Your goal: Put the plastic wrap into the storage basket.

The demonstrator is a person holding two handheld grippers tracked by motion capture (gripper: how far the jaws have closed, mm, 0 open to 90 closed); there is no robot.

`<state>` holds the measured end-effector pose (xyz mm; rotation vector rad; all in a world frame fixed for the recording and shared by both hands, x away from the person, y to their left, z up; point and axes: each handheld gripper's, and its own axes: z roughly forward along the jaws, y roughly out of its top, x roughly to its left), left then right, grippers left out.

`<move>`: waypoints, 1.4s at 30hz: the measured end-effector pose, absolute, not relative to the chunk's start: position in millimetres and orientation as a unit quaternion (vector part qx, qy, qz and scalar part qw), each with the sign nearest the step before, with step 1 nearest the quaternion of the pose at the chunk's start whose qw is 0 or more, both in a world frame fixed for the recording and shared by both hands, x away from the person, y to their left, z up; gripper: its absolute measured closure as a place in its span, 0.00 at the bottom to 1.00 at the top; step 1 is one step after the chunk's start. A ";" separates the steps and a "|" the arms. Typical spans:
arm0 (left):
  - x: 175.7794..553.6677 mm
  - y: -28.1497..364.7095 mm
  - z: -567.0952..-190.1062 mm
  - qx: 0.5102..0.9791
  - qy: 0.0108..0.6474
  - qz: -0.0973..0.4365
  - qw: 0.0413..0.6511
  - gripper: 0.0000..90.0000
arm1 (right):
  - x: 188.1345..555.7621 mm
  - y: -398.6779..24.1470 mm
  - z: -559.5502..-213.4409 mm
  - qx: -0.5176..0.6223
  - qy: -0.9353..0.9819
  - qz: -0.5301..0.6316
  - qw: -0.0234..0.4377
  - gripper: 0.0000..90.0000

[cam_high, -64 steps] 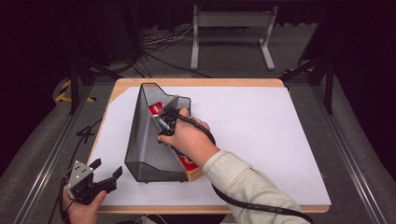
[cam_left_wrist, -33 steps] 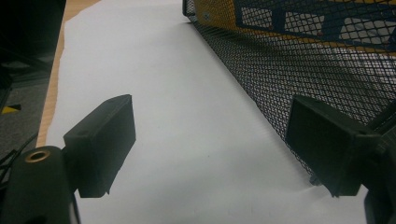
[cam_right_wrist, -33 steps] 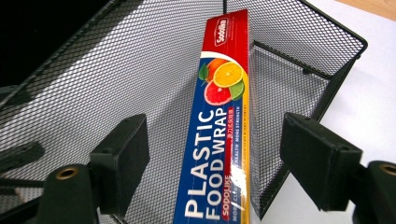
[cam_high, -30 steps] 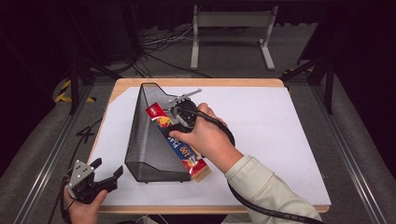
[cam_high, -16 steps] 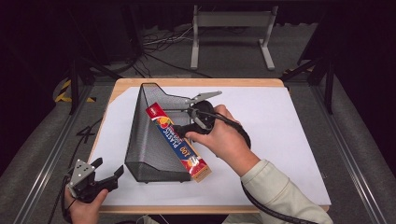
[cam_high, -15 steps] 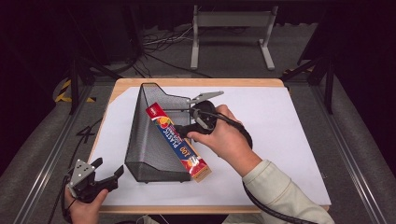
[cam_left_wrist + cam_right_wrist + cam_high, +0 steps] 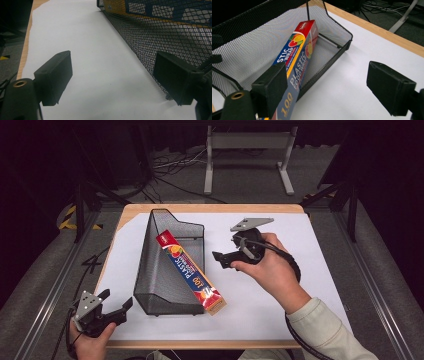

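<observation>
While the box of plastic wrap (image 7: 190, 272) lay slanted in the black mesh tray (image 7: 156, 282), far end inside and near end jutting over the low front edge onto the white table cover (image 7: 280, 305), the right gripper (image 7: 223, 258) stood just beside it, jaws spread and empty. The left gripper (image 7: 116, 306) waited near the tray's near corner, also spread and holding nothing. My concern was that the overhanging box could slide out or swing if either gripper nudged the light tray.

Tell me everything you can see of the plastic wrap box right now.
The plastic wrap box is a long, slim carton, apparently cardboard, blue with a red end, fruit pictures and "PLASTIC FOOD WRAP 100" lettering. It lies slanted in the black mesh tray, red end inside, the other end sticking out over the tray's low edge above the white table cover. Neither gripper touches it.
</observation>
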<state>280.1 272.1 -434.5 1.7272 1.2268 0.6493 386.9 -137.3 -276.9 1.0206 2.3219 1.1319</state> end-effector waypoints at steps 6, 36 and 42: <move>280.2 272.0 -434.8 0.697 0.496 0.262 0.446 0.19 | 384.4 -167.9 -274.0 0.351 0.818 0.411 0.195 0.16; 276.5 271.9 -434.9 0.698 0.497 0.268 0.441 0.18 | 369.2 -316.5 -359.6 0.350 0.777 0.459 0.252 0.10; 276.4 271.4 -434.5 0.699 0.495 0.268 0.441 0.18 | 366.9 -328.0 -380.3 0.350 0.771 0.466 0.257 0.08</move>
